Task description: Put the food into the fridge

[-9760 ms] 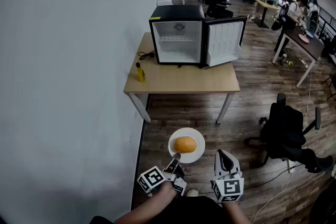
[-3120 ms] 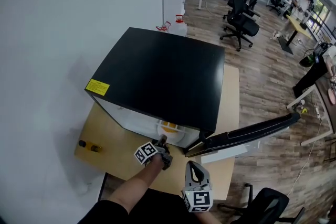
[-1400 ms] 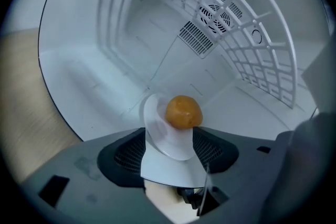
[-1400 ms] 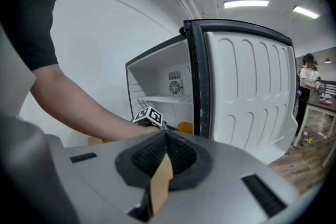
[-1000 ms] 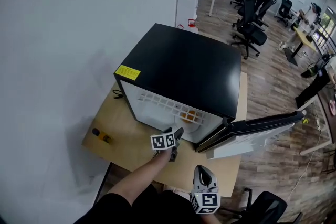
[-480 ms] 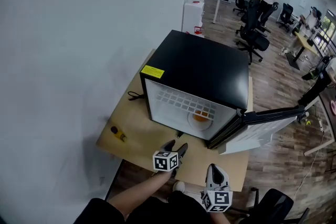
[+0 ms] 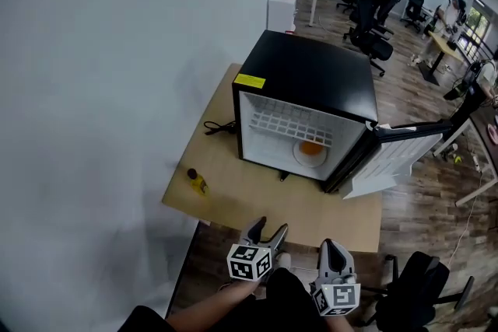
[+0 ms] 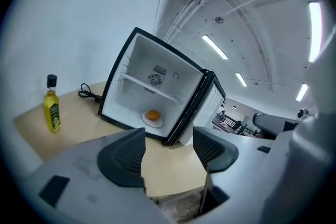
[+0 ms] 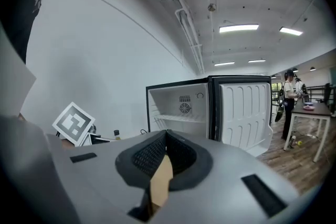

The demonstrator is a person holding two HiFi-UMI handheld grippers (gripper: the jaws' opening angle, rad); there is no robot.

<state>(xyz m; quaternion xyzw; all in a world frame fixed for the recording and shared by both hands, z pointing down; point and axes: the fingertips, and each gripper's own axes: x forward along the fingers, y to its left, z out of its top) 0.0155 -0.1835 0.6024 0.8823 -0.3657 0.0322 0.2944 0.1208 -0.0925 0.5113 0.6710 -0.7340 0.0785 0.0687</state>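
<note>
Food (image 7: 311,148), round, on white plate (image 7: 300,160)

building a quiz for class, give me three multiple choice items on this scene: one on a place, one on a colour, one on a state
1. Where is the plate with the orange food? A inside the fridge, under its wire shelf; B on the floor; C on a chair.
2. What colour is the bottle on the table? A red; B yellow; C blue.
3. How do the left gripper's jaws stand? A shut on the plate; B shut on the bottle; C apart, holding nothing.
Answers: A, it sits on the fridge's bottom; B, its body is yellow; C, only the table shows between them.
</note>
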